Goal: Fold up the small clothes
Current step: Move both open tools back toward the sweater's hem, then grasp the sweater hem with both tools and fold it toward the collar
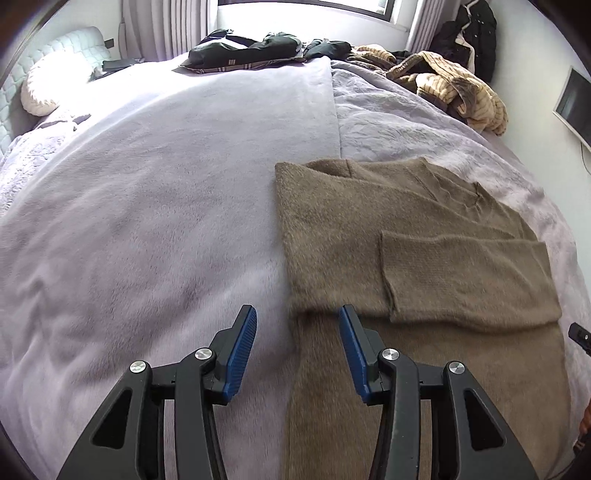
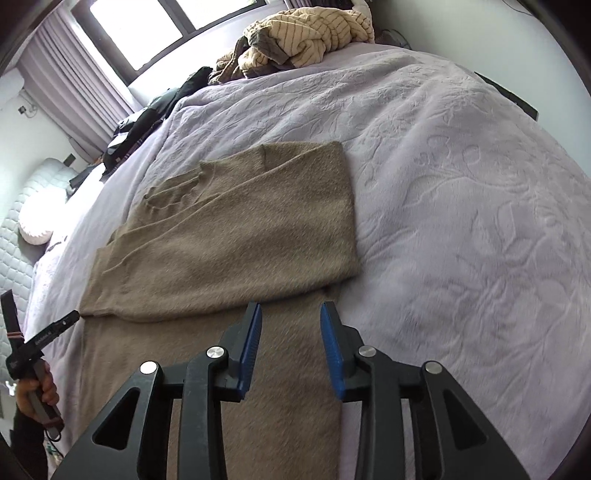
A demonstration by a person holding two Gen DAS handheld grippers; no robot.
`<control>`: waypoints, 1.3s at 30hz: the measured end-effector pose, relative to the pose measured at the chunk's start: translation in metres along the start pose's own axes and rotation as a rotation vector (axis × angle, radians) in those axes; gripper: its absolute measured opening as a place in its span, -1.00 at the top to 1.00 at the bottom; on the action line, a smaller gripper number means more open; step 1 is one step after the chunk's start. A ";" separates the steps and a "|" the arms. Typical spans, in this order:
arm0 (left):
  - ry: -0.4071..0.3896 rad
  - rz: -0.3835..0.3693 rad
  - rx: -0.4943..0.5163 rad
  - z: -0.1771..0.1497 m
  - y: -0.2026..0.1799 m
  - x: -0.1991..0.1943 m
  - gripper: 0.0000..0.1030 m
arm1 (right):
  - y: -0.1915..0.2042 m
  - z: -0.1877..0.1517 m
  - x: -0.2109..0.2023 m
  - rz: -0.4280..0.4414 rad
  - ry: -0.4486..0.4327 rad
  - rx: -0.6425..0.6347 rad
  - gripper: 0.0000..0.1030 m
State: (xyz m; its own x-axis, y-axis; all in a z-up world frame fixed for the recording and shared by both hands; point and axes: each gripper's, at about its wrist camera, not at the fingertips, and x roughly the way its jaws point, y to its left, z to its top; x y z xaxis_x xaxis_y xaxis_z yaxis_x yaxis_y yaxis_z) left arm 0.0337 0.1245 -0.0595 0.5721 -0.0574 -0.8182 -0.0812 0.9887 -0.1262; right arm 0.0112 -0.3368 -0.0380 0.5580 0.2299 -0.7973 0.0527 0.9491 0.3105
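The brown sweater [image 1: 369, 229] lies partly folded on the lilac bedspread [image 1: 147, 184], its lower end cut off by the frame bottom. Left gripper [image 1: 297, 317] hovers over its left edge, jaws apart, empty. Right gripper [image 2: 291, 314] hangs likewise, holding nothing.

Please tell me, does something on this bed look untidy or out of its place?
The brown sweater lies flat, its sleeves folded in neatly. What looks untidy is the cream striped garment, crumpled in a heap at the far edge of the bed, and the dark clothes strewn near the window. Nothing looks damaged.
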 end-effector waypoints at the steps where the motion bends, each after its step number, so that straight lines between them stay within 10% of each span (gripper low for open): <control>1: 0.004 0.001 0.007 -0.004 -0.002 -0.003 0.06 | 0.001 -0.003 -0.001 0.010 0.007 0.006 0.26; 8: 0.017 -0.012 0.045 -0.031 -0.014 -0.022 0.02 | 0.009 -0.026 -0.013 0.059 0.025 0.029 -0.06; 11: 0.002 -0.012 0.045 -0.041 -0.017 -0.031 -0.66 | 0.013 -0.039 -0.019 0.071 0.030 0.029 -0.14; 18: -0.011 -0.014 0.061 -0.071 -0.019 -0.051 -0.66 | 0.024 -0.068 -0.032 0.117 0.043 0.015 -0.25; 20: -0.018 0.003 0.073 -0.082 -0.018 -0.057 -1.00 | 0.027 -0.077 -0.037 0.141 0.043 0.006 -0.39; 39: 0.107 -0.216 -0.007 -0.175 0.016 -0.095 -1.00 | -0.019 -0.151 -0.091 0.372 0.019 0.067 -0.62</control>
State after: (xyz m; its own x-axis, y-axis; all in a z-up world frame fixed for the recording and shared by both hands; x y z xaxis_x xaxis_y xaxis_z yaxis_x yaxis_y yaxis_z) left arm -0.1651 0.1211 -0.0819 0.4873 -0.2824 -0.8263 0.0278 0.9508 -0.3085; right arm -0.1657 -0.3432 -0.0490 0.5342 0.5608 -0.6326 -0.0962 0.7838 0.6135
